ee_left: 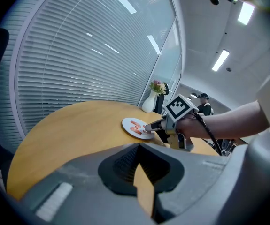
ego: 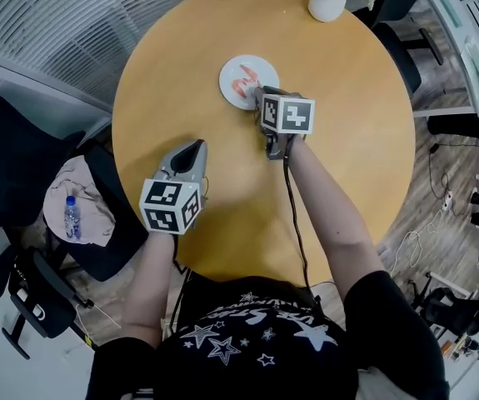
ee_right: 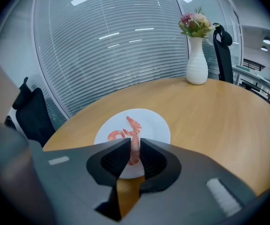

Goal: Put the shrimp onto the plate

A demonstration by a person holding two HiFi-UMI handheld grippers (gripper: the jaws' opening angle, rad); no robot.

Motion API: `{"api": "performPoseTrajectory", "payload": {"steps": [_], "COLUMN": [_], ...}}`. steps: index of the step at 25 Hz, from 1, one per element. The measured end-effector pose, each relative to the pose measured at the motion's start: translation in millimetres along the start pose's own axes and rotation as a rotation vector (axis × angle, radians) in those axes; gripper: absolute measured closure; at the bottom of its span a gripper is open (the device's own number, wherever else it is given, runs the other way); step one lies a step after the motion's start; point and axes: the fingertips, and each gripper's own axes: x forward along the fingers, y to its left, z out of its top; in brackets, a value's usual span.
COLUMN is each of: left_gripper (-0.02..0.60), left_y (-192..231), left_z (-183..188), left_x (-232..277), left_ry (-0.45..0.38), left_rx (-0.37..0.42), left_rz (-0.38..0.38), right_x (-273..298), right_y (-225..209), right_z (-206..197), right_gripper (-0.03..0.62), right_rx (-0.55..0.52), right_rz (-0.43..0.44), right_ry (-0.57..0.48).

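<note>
**A:** Starting on the left: the left claw [ego: 196,146] is pinched together with nothing in it. It's parked low over the table [ego: 347,140] near the person, well clear of the action so it can't bump anything.

**B:** Mid-table sits the white plate [ee_right: 156,125], with a pink curl [ee_right: 115,136] lying on it, likely another shrimp.

**A:** And right over it, the right claw [ee_right: 135,143] is clamped on the shrimp [ee_right: 135,153]. It's gripped across the body, the rest poking out beyond the tips above the plate.

**B:** Good spot, I'd say. The tips are at the near rim, so letting go should land it on the plate, not the wood.

**A:** Far right, the vase [ee_right: 196,64] stands well apart, no threat.
</note>
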Motion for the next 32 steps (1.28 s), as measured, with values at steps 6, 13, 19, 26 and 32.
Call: {"api": "performPoseTrajectory", "payload": {"steps": [6, 13, 19, 26, 32], "left_gripper": [0.580, 0.580, 0.580, 0.580, 0.580], "left_y": [-1, -2, -5, -9, -17], "left_z": [-7, -10, -10, -6, 5], "left_x": [7, 8, 4, -9, -26], "left_ry": [0.017, 0.024, 0.021, -0.004, -0.051], "left_rx": [-0.011, -0.010, -0.010, -0.005, -0.003], "left_rz": [-0.003, -0.008, -0.006, 0.010, 0.033], "right_x": [6, 8, 1, -20, -54], "right_y": [-4, -6, -5, -5, 2], "right_z": [-3, 0, 2, 7, 28], "right_gripper": [0.528, 0.508, 0.470, 0.470, 0.473], "right_rx": [0.025, 0.047, 0.074, 0.098, 0.086], "right_rz": [-0.029, -0.047, -0.035, -0.028, 0.006], "right_ry": [0.031, 0.048, 0.043, 0.010, -0.062]}}
